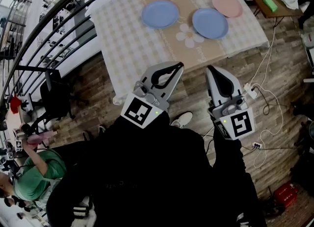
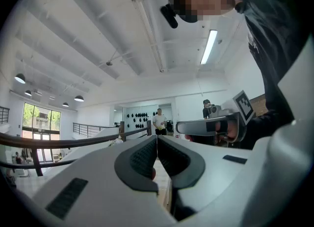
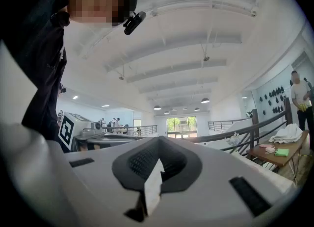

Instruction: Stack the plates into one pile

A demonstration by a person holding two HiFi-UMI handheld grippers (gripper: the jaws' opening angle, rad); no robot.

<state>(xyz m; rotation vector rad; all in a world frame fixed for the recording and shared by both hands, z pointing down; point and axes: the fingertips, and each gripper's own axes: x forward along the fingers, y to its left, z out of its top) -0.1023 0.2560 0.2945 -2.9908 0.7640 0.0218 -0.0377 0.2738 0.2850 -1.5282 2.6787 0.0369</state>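
Nothing stacked yet: the left blue plate (image 1: 160,14), right blue plate (image 1: 210,23) and pink plate (image 1: 226,5) all 3 lie flat on the checked worktop (image 1: 122,44). Left gripper (image 1: 179,65) and right gripper (image 1: 210,68) hang short of it, fingers clenched on nothing.

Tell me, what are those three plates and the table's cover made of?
Left blue plate, right blue plate and pink plate: probably plastic or melamine, matte, even colour, no glare. Table cover: likely cloth, checked print, corner drooping.

Head view: high, steeply down, table (image 1: 122,44) far. Gripper views: tilted up at ceiling (image 2: 98,35); railing (image 2: 73,142) shared.
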